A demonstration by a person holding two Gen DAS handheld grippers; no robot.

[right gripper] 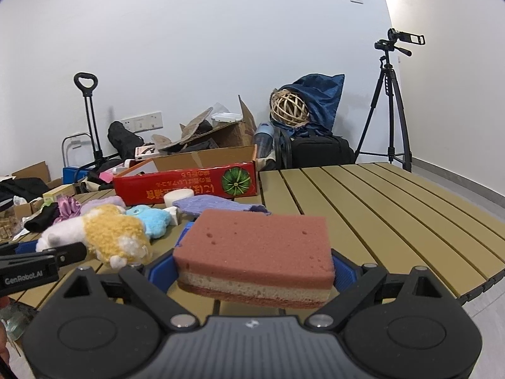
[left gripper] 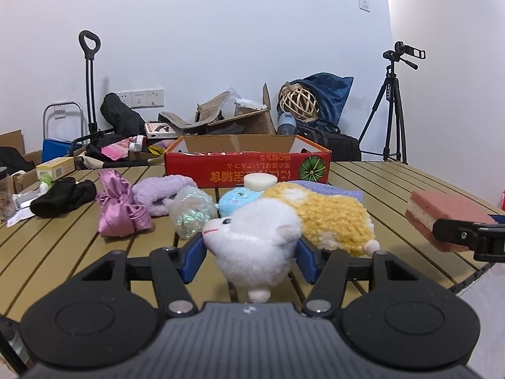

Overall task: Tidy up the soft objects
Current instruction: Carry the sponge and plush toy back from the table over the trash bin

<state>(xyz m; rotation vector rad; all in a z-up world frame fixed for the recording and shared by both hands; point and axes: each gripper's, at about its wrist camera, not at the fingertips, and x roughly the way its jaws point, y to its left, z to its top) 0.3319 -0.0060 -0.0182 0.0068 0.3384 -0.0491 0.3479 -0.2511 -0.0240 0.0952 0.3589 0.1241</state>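
A white-and-yellow plush animal [left gripper: 284, 227] lies on the slatted table, its white head squeezed between the blue pads of my left gripper [left gripper: 251, 254], which is shut on it. My right gripper [right gripper: 254, 268] is shut on a pink layered sponge [right gripper: 255, 249], held just above the table; that sponge [left gripper: 442, 218] shows at the right of the left wrist view too. Behind the plush sit a blue plush [left gripper: 235, 200], a white round sponge [left gripper: 260, 181], a purple cloth [right gripper: 217, 205], a crinkly clear bag [left gripper: 192, 211], a lilac fluffy item [left gripper: 161, 194], a pink satin pouch [left gripper: 121, 210] and a black sock [left gripper: 64, 197].
A red cardboard box [left gripper: 247, 165], open at the top, stands at the table's far edge. Beyond it the floor holds cartons, bags, a trolley and a tripod with a camera [left gripper: 393, 107]. The table's right half [right gripper: 378, 214] is bare slats.
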